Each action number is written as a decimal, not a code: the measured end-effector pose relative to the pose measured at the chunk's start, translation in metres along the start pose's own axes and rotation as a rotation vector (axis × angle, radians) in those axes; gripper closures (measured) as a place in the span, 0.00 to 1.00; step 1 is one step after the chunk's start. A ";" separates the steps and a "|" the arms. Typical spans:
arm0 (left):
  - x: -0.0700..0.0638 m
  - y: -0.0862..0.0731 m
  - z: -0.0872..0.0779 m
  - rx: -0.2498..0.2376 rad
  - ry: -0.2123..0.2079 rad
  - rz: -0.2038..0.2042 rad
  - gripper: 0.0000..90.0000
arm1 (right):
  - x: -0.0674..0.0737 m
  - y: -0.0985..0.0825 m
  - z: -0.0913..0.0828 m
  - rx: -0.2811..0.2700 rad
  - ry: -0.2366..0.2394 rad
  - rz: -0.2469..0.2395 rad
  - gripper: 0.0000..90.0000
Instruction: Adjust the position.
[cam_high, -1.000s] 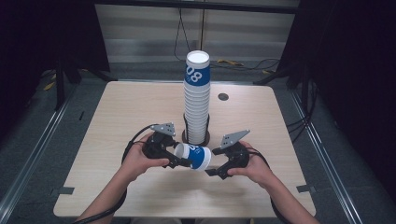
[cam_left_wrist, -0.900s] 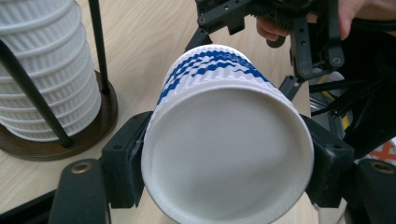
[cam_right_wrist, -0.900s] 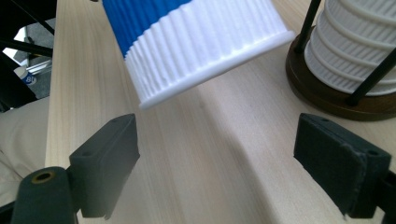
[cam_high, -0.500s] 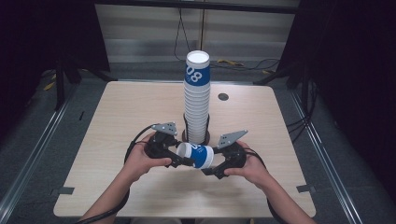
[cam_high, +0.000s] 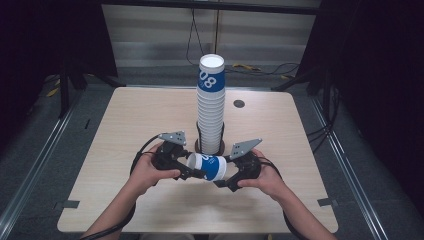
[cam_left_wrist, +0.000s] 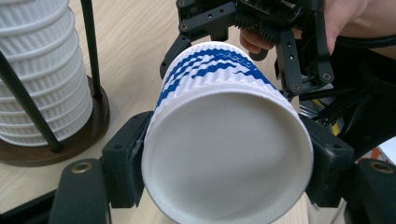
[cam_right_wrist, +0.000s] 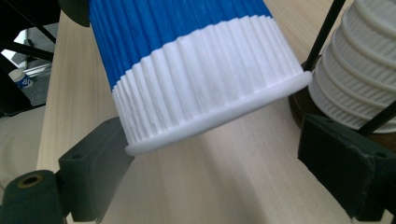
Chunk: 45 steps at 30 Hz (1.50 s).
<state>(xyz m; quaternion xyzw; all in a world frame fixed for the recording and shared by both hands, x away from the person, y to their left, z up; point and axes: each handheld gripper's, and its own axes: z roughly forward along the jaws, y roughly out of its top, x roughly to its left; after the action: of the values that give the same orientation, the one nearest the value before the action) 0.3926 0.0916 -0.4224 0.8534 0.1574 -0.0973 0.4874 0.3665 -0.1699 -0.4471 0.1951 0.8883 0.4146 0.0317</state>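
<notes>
Left jaws: your left gripper (cam_high: 192, 170) is clamped on the base end of the paper cup (cam_high: 209, 166), one black pad pressed to each side of it. In the left gripper view the cup's white bottom (cam_left_wrist: 229, 154) faces the camera and the pads dent nothing that you could see.

Right jaws: your right gripper (cam_high: 223, 176) has just been opening. In the right gripper view the cup's rolled rim (cam_right_wrist: 219, 116) sits between the two pads; the right pad stands clear of it, and the left pad seems to be just beside the ribbed wall, though the angle makes contact hard to judge.

Cup: white and blue, ribbed, lying on its side in the air between your two hands, just above the table (cam_high: 125, 125) near its front edge.

Hands: your left hand (cam_high: 147, 172) and right hand (cam_high: 265, 177) each wrap a gripper body, close together.

Behind: a tall stack of cups (cam_high: 211, 100) stands upright in a wire holder on a round wooden base (cam_left_wrist: 70, 140), just beyond the held cup.
</notes>
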 end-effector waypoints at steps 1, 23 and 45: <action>0.000 0.000 0.000 0.006 -0.001 0.001 0.32 | 0.000 0.000 0.000 -0.001 0.003 -0.002 0.11; 0.002 0.000 0.004 0.043 -0.025 -0.004 0.32 | 0.000 0.002 0.005 -0.013 0.036 -0.071 0.11; 0.002 -0.001 0.006 0.060 -0.049 0.014 0.31 | 0.006 0.007 0.003 -0.019 0.042 -0.141 0.21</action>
<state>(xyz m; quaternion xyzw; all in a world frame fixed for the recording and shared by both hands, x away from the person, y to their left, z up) 0.3944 0.0872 -0.4270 0.8662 0.1362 -0.1193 0.4658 0.3642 -0.1618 -0.4436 0.1232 0.8964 0.4236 0.0440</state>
